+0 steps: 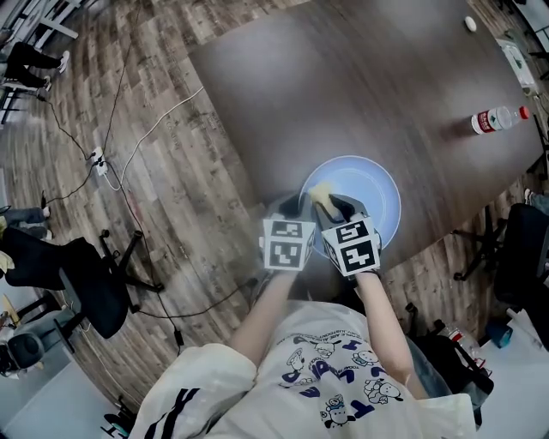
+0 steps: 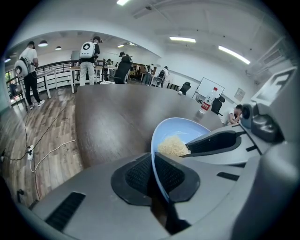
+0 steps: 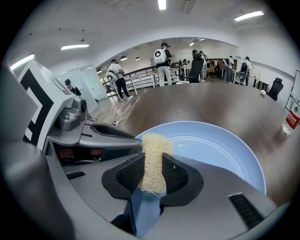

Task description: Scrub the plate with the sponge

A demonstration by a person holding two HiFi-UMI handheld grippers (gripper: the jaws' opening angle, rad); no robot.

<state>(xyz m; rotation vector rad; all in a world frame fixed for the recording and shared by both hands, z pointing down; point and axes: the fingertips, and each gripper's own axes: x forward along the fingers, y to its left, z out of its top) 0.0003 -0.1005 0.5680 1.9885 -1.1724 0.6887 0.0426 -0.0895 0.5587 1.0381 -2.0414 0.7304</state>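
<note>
1 plate (image 1: 377,184), 1 sponge (image 1: 322,195), 1 btl (image 1: 497,120)

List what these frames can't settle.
Head view: marker cubes of the left gripper and right gripper cover their jaws; little of the sponge shows.
Right gripper view: sponge hides its own tip, so contact with the plate is unclear.
Left gripper view: gripper body hides the plate's near part.
Head view: bottle label, white object too small.

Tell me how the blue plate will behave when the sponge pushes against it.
Probably stiff: the plate shows an even rim curve where the left gripper clamps it. Its glossy surface suggests it would slide on the smooth table if unheld. Wide and shallow, it seems unlikely to tip.
</note>
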